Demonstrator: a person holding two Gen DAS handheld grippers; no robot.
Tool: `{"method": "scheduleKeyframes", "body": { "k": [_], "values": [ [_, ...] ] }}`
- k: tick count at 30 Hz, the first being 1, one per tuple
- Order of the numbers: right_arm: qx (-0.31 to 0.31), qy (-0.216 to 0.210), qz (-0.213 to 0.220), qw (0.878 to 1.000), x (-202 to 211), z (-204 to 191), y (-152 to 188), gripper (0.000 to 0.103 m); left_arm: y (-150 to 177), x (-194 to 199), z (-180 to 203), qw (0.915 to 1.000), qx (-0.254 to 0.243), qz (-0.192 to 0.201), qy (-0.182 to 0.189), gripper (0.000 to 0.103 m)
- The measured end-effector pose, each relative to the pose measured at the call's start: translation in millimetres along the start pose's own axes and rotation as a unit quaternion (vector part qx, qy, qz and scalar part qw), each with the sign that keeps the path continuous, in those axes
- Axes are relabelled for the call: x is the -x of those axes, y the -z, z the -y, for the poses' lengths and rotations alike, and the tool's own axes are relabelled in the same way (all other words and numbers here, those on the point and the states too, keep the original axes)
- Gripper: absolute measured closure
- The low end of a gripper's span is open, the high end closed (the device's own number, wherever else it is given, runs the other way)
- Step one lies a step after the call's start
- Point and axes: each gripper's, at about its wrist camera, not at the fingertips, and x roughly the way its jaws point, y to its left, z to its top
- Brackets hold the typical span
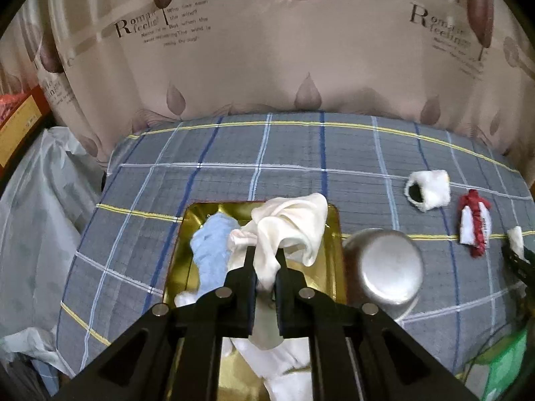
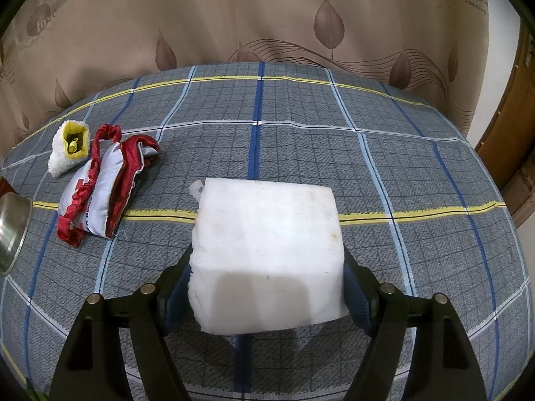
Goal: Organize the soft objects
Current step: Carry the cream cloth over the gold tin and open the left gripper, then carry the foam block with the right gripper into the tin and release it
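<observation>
My left gripper point(image 1: 265, 260) is shut on a cream-white cloth point(image 1: 291, 227) that hangs bunched over a gold tray point(image 1: 334, 230). In the tray lie a light blue cloth point(image 1: 214, 250) and more white fabric point(image 1: 284, 364). My right gripper point(image 2: 267, 260) is shut on a big white foam block point(image 2: 267, 254), its fingers pressing both sides just above the checked cover. A red-and-white pouch point(image 2: 100, 187) and a small fluffy white piece with a yellow lining point(image 2: 68, 148) lie to the left of the block. Both also show in the left wrist view: the pouch point(image 1: 474, 224) and the fluffy piece point(image 1: 428, 188).
A steel bowl point(image 1: 388, 267) stands right of the tray; its rim point(image 2: 10, 230) shows at the left edge of the right wrist view. The grey checked cover point(image 2: 301, 140) ends at a leaf-print curtain point(image 1: 267, 50). White plastic bags point(image 1: 36, 200) sit at left.
</observation>
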Motion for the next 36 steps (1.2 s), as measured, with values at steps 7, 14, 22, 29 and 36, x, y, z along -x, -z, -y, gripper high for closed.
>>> {"method": "scheduleKeyframes", "body": {
  "k": [7,14,22,29,36],
  "values": [
    [0.0,0.0,0.0,1.0,0,1,0,0.028,-7,-24,13,0.9997,-0.019,-0.013,-0.001,0.094],
    [0.0,0.0,-0.001,1.0,0,1,0,0.028,-5,-47,16,0.999,-0.016,-0.042,-0.003,0.093],
    [0.0,0.0,-0.001,1.0,0,1,0,0.027,-3,-51,7,0.998,0.01,-0.06,0.016,0.057],
    [-0.001,-0.001,-0.002,1.0,-1,1,0,0.027,2,-25,1,0.9989,0.012,-0.041,0.019,0.057],
    [-0.001,0.0,-0.002,1.0,-1,1,0,0.027,26,3,-15,0.9993,0.025,-0.024,0.013,0.057]
  ]
}}
